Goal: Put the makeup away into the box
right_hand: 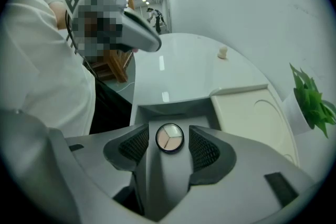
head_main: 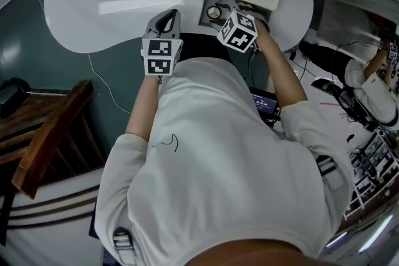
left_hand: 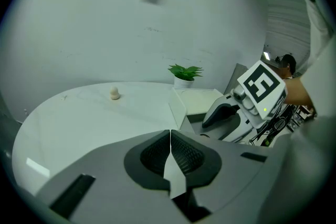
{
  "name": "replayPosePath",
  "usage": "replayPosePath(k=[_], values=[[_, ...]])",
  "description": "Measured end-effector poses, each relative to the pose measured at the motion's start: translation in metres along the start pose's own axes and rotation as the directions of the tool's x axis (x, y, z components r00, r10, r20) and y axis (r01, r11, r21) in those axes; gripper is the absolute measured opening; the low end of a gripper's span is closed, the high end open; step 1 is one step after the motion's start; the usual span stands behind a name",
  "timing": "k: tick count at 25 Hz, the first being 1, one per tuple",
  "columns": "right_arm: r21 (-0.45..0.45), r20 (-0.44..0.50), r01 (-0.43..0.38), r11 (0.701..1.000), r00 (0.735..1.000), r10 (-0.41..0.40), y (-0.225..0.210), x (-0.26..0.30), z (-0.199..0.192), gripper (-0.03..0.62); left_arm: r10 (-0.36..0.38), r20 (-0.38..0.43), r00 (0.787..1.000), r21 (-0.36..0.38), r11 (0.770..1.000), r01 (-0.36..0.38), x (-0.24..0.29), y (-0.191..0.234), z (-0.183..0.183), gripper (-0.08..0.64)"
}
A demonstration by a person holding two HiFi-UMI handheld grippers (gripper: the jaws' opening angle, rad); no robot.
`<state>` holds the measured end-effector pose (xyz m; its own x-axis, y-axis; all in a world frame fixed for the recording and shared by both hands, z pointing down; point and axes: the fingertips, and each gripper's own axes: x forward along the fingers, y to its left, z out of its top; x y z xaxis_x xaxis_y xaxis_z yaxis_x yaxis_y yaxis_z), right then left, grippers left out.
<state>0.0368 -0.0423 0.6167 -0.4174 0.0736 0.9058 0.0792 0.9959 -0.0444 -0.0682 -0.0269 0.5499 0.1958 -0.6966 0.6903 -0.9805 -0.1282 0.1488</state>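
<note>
My right gripper (right_hand: 169, 136) hangs over the open box (right_hand: 157, 108), jaws spread, the compact (right_hand: 170, 139) visible between them. My left gripper's (left_hand: 170, 136) jaws are pressed together, empty, above the bench (left_hand: 79, 118).

shirt (head_main: 230, 152): white, short-sleeved | left gripper (left_hand: 170, 136), right gripper (right_hand: 169, 140): grey, black ribbed pads (right_hand: 207, 149) | cubes (head_main: 237, 32): black-white square markers

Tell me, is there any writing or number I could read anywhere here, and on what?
None can be read.
Left cube, right cube: black-and-white square patterns, no letters.
Screen: print too small to read.
</note>
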Motion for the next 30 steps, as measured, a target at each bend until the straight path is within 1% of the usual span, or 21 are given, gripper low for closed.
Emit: replayPosePath(k=[1, 3, 4, 7, 9, 12, 14, 17, 19, 21, 24, 27, 30], values=[[0.014, 0.040, 0.013, 1.000, 0.999, -0.013, -0.002, -0.009, 0.005, 0.216, 0.006, 0.005, 1.000, 0.000, 1.000, -0.006, -0.002, -0.002, 0.000, 0.021], [0.060, 0.124, 0.061, 0.996, 0.990, -0.068, -0.008, -0.027, 0.016, 0.077, 0.012, 0.005, 1.000, 0.019, 1.000, -0.012, -0.005, -0.005, -0.002, 0.021], [0.087, 0.156, 0.090, 0.992, 0.982, -0.103, -0.010, -0.034, 0.020, -0.003, 0.012, 0.001, 1.000, 0.031, 0.999, -0.012, -0.007, -0.007, -0.004, 0.021], [0.155, 0.211, 0.173, 0.973, 0.956, -0.204, -0.008, -0.046, 0.026, -0.003, -0.003, 0.011, 1.000, 0.049, 0.999, 0.003, -0.014, -0.015, -0.005, 0.021], [0.235, 0.260, 0.208, 0.949, 0.928, -0.268, -0.003, -0.054, 0.037, -0.003, -0.017, 0.045, 0.999, 0.060, 0.998, 0.015, -0.022, -0.021, 0.001, 0.021], [0.394, 0.330, 0.203, 0.896, 0.879, -0.344, 0.011, -0.064, 0.059, -0.003, -0.026, 0.108, 0.994, 0.092, 0.996, 0.016, -0.042, -0.027, 0.007, 0.021], [0.450, 0.347, 0.226, 0.864, 0.847, -0.402, 0.026, -0.070, 0.071, -0.003, -0.027, 0.138, 0.990, 0.098, 0.995, 0.014, -0.060, -0.028, 0.003, 0.021], [0.519, 0.364, 0.246, 0.819, 0.803, -0.472, 0.048, -0.075, 0.080, -0.003, -0.020, 0.176, 0.984, 0.058, 0.998, 0.010, -0.088, -0.025, -0.012, 0.021], [0.553, 0.368, 0.255, 0.793, 0.779, -0.507, 0.060, -0.078, 0.080, -0.003, -0.011, 0.195, 0.981, 0.030, 1.000, 0.005, -0.104, -0.023, -0.024, 0.021], [0.566, 0.362, 0.289, 0.772, 0.754, -0.548, 0.075, -0.087, 0.078, -0.003, -0.004, 0.213, 0.977, 0.011, 1.000, 0.001, -0.120, -0.025, -0.036, 0.021], [0.588, 0.364, 0.334, 0.737, 0.704, -0.610, 0.094, -0.111, 0.077, -0.003, -0.014, 0.265, 0.964, -0.001, 1.000, 0.015, -0.144, -0.036, -0.039, 0.021], [0.617, 0.376, 0.362, 0.699, 0.644, -0.666, 0.100, -0.145, 0.074, -0.003, -0.034, 0.334, 0.942, 0.034, 0.999, 0.024, -0.162, -0.052, -0.019, 0.021], [0.641, 0.390, 0.391, 0.660, 0.575, -0.719, 0.103, -0.187, 0.069, -0.003, -0.057, 0.407, 0.912, 0.081, 0.996, 0.026, -0.176, -0.075, 0.008, 0.021]])
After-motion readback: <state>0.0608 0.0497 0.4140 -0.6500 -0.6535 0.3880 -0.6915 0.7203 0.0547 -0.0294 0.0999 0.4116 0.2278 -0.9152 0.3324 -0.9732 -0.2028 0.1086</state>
